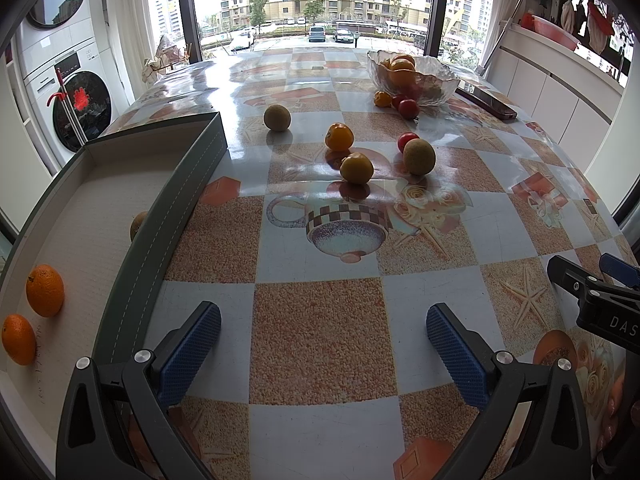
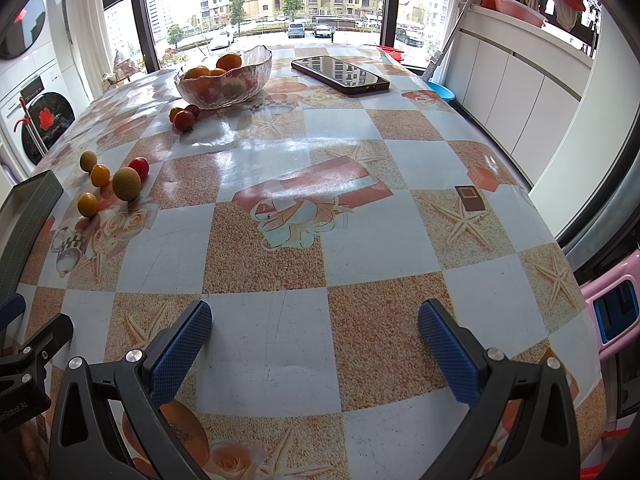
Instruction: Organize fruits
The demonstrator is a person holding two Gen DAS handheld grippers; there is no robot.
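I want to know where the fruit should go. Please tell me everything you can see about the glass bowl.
The glass bowl is clear, with a wavy, uneven rim and a textured wall. It stands upright on the far part of the table, near the window. It holds several oranges and some darker fruit that shows through the wall. Small tomatoes lie just in front of it; contact is unclear. A phone lies apart, to its right.
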